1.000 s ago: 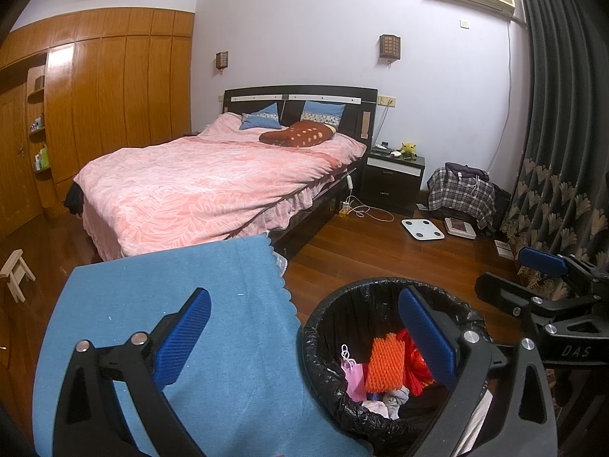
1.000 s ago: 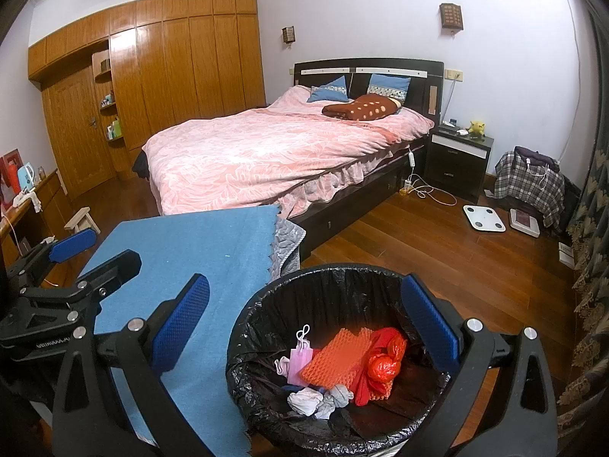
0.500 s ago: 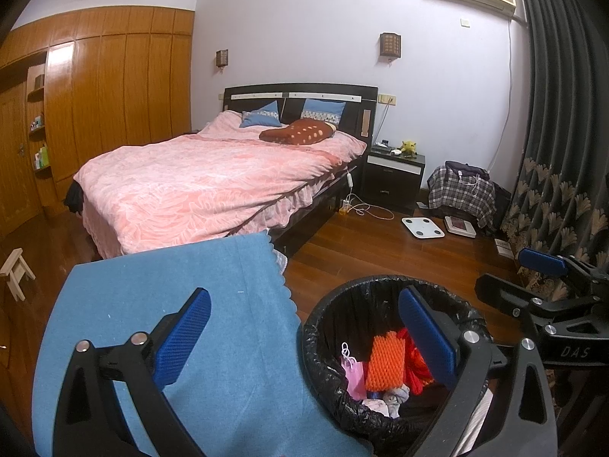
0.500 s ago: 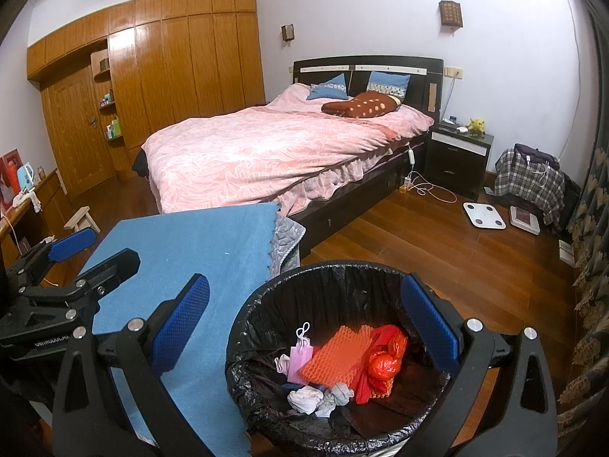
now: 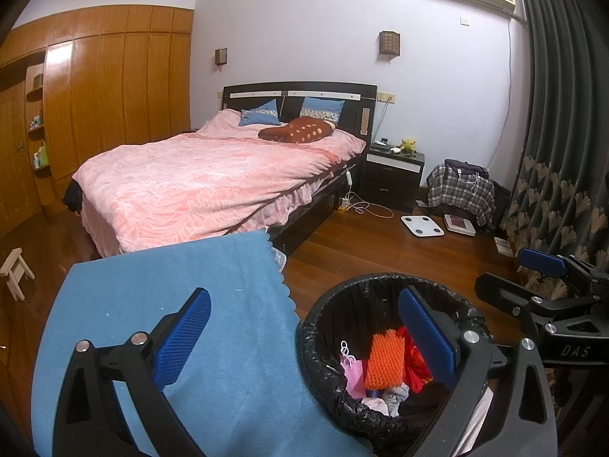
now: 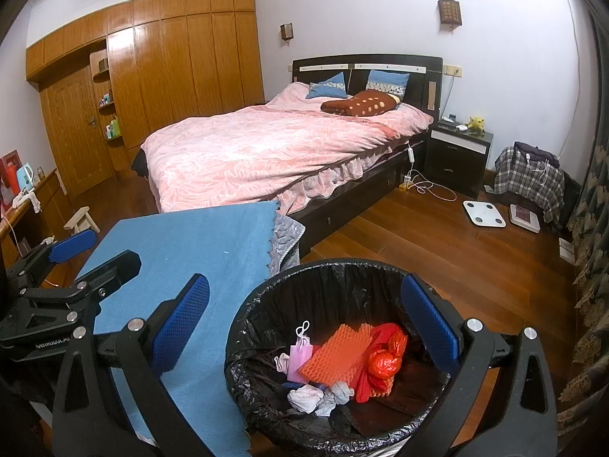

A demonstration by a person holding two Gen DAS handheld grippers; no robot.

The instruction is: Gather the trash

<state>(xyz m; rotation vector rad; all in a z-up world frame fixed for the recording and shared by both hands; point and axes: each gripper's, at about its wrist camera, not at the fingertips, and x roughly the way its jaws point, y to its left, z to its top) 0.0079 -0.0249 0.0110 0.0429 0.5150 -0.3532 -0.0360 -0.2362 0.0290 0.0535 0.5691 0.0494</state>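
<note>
A bin lined with a black bag [image 6: 266, 293] [image 5: 331, 304] stands on the wood floor beside a table under a blue cloth [image 5: 171, 304] [image 6: 182, 240]. Inside lie an orange foam net [image 6: 335, 354] [image 5: 384, 358], a red plastic bag [image 6: 386, 358], a pink mask [image 6: 300, 354] [image 5: 352, 371] and crumpled white tissues [image 6: 304, 398]. My left gripper [image 5: 304, 335] hangs open over the cloth's edge and the bin's left rim, holding nothing. My right gripper [image 6: 304, 327] is open above the bin, empty. Each gripper shows at the edge of the other's view.
A bed with a pink cover [image 6: 274, 152] fills the middle of the room. Behind it are a black nightstand [image 6: 456, 156], a white scale [image 6: 483, 213], a plaid-covered pile [image 6: 529, 179] and dark curtains [image 5: 563, 133]. Wooden wardrobes [image 6: 171, 68] line the left wall, with a small stool [image 6: 80, 219] nearby.
Both views have crept slightly, so the bin and the room sit a touch differently in frame. The jaws stay open and the trash in the bin has not moved.
</note>
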